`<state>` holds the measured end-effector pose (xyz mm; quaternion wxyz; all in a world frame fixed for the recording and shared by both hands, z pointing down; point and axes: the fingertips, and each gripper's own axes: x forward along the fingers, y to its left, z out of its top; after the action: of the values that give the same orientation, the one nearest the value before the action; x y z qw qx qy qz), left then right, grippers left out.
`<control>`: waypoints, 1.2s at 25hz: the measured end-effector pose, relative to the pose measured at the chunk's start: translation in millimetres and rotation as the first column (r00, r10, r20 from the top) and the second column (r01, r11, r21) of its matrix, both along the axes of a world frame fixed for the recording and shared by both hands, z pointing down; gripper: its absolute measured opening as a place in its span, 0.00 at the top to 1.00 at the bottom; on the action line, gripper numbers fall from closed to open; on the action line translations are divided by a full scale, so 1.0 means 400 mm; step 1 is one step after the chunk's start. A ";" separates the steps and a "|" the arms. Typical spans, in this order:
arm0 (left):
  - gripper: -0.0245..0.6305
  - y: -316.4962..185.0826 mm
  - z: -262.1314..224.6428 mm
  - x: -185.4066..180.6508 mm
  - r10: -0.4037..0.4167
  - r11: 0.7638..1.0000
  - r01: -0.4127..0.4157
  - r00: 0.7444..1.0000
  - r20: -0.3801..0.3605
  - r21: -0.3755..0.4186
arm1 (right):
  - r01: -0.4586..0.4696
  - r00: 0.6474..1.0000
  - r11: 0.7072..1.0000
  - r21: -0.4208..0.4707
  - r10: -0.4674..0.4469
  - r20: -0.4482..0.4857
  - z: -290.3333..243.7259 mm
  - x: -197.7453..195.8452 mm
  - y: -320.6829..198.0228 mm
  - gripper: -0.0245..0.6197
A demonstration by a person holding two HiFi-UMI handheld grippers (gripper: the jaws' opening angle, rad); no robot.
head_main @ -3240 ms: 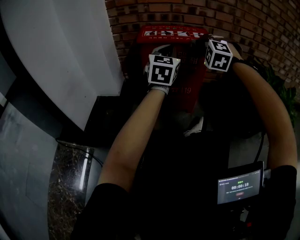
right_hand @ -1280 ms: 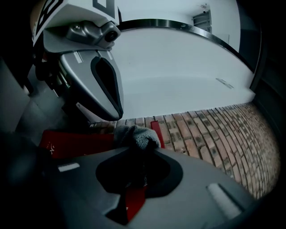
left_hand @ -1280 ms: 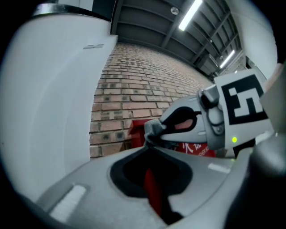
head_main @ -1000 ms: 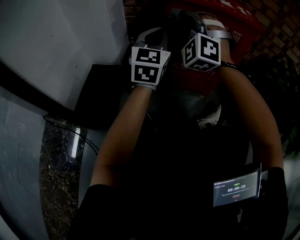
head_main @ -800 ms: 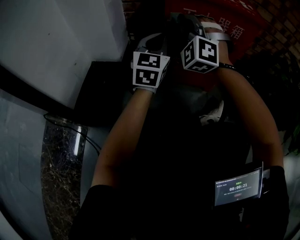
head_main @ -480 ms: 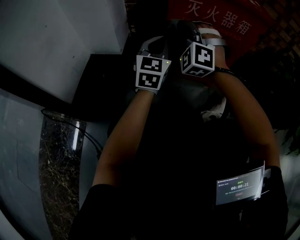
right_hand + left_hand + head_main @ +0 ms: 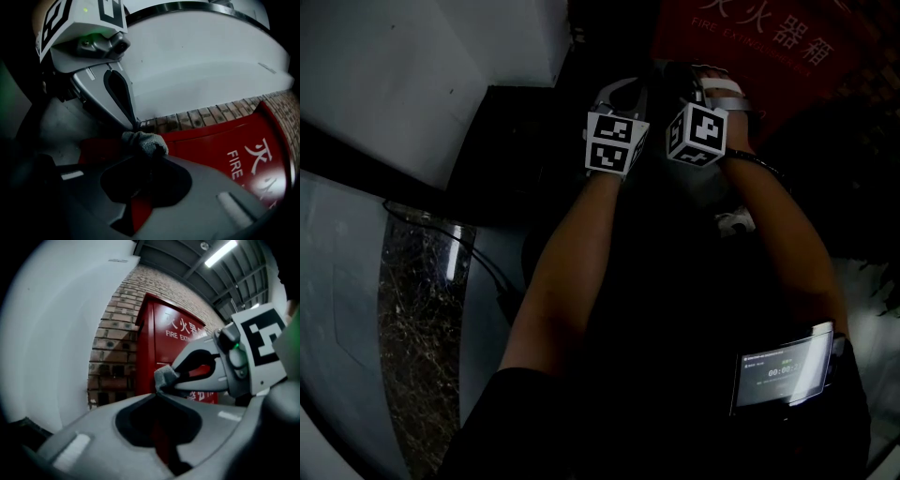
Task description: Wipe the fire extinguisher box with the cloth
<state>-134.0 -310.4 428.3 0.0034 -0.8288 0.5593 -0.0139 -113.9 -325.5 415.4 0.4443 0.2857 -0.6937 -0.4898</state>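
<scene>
Two walls, white panel (image 7: 412,75) and brick (image 7: 112,338), rise ahead of the right claw (image 7: 146,154), with the red fire extinguisher box (image 7: 750,47) against the brick. That claw grips the grey cloth (image 7: 144,140). The left claw (image 7: 156,393) is closed on nothing, its tips just beside the cloth.

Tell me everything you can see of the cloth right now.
The cloth shows only as a small grey, knitted-looking wad, bunched up rather than spread. It sits pinched at the closed tips of the right hand-held gripper. The left hand-held gripper, jaws together, touches the wad with its tips; whether it also pinches it is unclear. The red box stands behind the cloth, with no visible contact.
</scene>
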 end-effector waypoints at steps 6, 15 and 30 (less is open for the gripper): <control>0.96 -0.007 0.097 0.031 0.049 0.993 -0.046 0.998 0.032 -0.111 | -0.014 1.000 0.995 -0.098 0.011 -0.028 0.156 0.001 -0.004 0.90; 0.96 -0.021 0.249 0.035 0.067 0.955 -0.023 0.988 0.140 -0.294 | -0.029 0.999 0.981 -0.193 0.021 -0.047 0.326 -0.003 -0.001 0.90; 0.96 -0.026 0.368 0.057 0.140 0.873 -0.073 0.985 0.103 -0.482 | -0.029 0.998 0.948 -0.316 0.011 -0.057 0.546 0.014 0.008 0.90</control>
<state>-111.0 -320.9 575.6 -0.1620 -0.8309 0.4906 -0.2067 -108.5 -322.3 634.0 0.5079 0.2043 -0.7479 -0.3754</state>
